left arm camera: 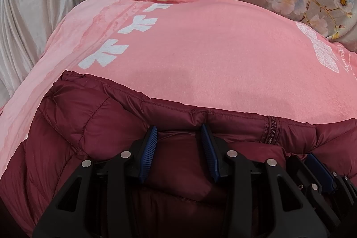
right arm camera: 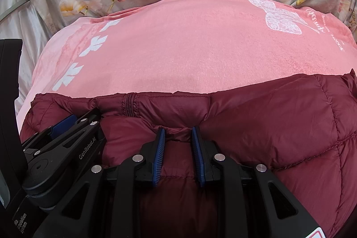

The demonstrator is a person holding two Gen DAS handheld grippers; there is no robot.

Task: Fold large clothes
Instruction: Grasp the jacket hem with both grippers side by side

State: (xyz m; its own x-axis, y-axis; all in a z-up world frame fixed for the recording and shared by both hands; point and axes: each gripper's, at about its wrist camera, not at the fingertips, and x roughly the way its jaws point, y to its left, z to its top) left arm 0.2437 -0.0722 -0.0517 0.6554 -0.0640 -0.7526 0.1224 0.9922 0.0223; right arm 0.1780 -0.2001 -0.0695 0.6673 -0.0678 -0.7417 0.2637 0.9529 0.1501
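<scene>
Here, both grippers pinch the maroon puffer jacket (left arm camera: 89,126).
Left gripper (left arm camera: 179,133) and right gripper (right arm camera: 178,133) jaws hold its edge (zipper (right arm camera: 129,106) between) over a pink blanket (right arm camera: 178,48).

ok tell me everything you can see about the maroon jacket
The maroon puffer jacket is quilted, shiny nylon-like fabric with stitched panels and a matching zipper at its far hem. It lies on a pink blanket. The left gripper and right gripper each have puffy fabric bunched between their blue pads, near the hem, either side of the zipper.
</scene>
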